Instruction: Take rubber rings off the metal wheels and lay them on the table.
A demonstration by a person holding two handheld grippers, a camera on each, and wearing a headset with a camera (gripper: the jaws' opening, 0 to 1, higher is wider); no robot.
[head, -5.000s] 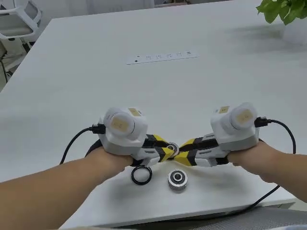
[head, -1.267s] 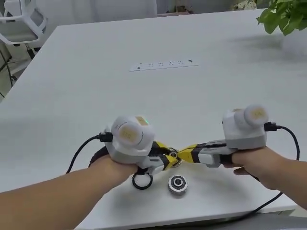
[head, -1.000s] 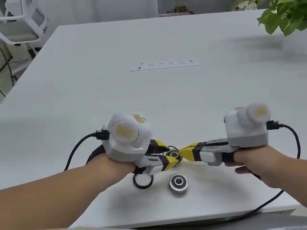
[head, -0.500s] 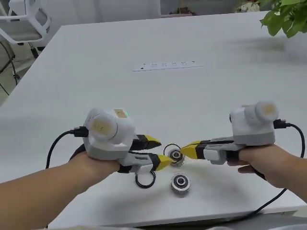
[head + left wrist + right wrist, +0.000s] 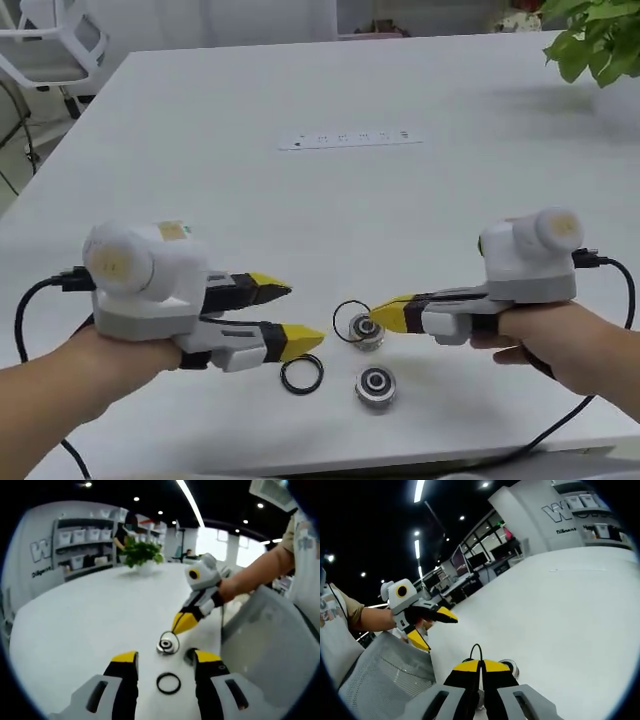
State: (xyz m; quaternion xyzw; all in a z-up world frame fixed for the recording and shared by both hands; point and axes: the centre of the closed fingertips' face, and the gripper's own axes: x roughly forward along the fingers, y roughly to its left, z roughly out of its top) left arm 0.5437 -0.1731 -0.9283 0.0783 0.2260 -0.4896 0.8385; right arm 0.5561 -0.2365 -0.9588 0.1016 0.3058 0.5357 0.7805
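Note:
My right gripper [image 5: 378, 313] [image 5: 480, 664] is shut on a thin black rubber ring [image 5: 349, 312] [image 5: 476, 651] that loops up from its tips. The ring stands against a metal wheel [image 5: 366, 331] [image 5: 167, 645] resting on the white table [image 5: 300, 220]. My left gripper [image 5: 290, 316] [image 5: 166, 657] hovers open to the left of that wheel, holding nothing. A loose rubber ring [image 5: 302, 374] [image 5: 168, 683] lies flat on the table below it. A second metal wheel [image 5: 376, 384] [image 5: 190, 655] sits nearer the front edge.
A white power strip [image 5: 350, 139] lies mid-table, far behind the work. A potted plant [image 5: 598, 40] stands at the back right and an office chair [image 5: 45, 40] at the back left. Gripper cables trail off the front edge near both hands.
My left gripper has opened, let go of the wheel and drawn back to the left. The wheel now rests on the table, with the right gripper still pinching its ring.

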